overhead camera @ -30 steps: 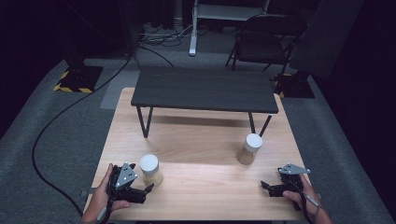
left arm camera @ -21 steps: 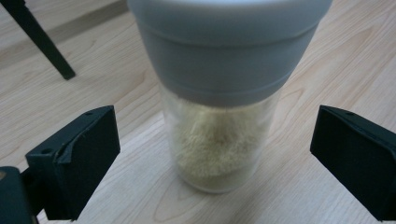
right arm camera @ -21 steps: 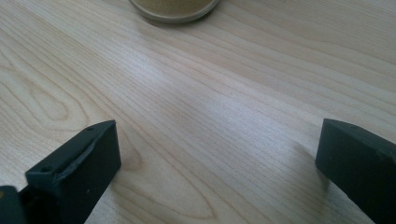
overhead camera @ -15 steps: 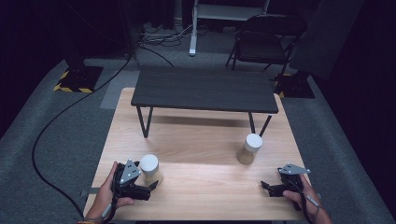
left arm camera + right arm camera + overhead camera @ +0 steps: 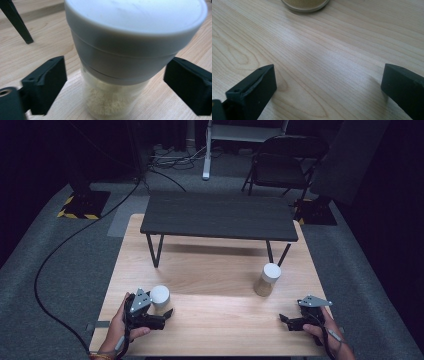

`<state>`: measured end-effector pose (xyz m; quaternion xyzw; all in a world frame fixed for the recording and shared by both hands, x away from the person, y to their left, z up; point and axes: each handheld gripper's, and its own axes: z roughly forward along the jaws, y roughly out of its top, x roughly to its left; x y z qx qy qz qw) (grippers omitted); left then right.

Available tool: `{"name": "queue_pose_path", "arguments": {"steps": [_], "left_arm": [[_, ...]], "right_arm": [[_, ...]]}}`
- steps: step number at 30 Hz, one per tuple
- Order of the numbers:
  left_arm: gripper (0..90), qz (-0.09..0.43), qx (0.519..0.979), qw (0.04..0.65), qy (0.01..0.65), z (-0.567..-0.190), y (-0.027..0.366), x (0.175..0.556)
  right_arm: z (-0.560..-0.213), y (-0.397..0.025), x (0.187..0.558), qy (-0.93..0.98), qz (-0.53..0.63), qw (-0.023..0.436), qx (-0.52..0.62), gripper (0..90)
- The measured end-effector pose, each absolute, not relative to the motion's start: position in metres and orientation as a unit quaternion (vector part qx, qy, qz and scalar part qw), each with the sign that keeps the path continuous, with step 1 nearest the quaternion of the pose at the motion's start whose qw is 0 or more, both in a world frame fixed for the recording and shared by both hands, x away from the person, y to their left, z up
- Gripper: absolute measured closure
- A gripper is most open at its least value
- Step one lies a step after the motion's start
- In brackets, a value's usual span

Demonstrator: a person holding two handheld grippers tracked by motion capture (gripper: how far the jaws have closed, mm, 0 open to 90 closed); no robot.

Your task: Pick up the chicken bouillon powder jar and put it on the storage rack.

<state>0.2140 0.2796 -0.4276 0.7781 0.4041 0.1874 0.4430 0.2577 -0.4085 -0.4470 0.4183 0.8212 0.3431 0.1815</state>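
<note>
Jar with white lid [image 5: 117, 57], clear-walled and partly filled with pale grains, stands upright on the wooden surface [image 5: 215, 280] at its near left, and serves as the landmark for the rest. The left gripper [image 5: 159, 316] is right at it: in the left gripper view the jaws stand wide open on either side of the jar, below the lid, apart from the wall and holding nothing yet.

The likely trouble is in the closing. The lid is broader than the body, so jaws that shut high would catch the lid's rim and could tip the jar or twist the lid loose; shut off-centre, one jaw would push the jar along the smooth wood before the other arrives.

Well to the right of that jar, the right gripper [image 5: 292, 321] rests low near the front edge, its jaws wide open over bare wood, empty. A second jar [image 5: 267, 280] with darker contents stands beyond it. Farther back from the landmark jar, a dark low table [image 5: 220, 215] stands on thin black legs; nothing lies between jar and jaws.
</note>
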Motion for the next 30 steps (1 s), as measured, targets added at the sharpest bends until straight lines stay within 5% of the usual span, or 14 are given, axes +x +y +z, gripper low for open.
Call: {"name": "queue_pose_path", "arguments": {"steps": [12, 30], "left_arm": [[31.0, 0.183, 0.759, 0.469, 0.413, -0.432, 0.282, 0.214], [35.3, 0.223, 0.763, 0.458, 0.398, -0.427, 0.271, 0.205]], "right_arm": [[-0.447, -0.408, 0.258, 0.821, 0.343, 0.181, 0.418, 0.0], [-0.447, -0.408, 0.258, 0.821, 0.343, 0.181, 0.418, 0.0]]}}
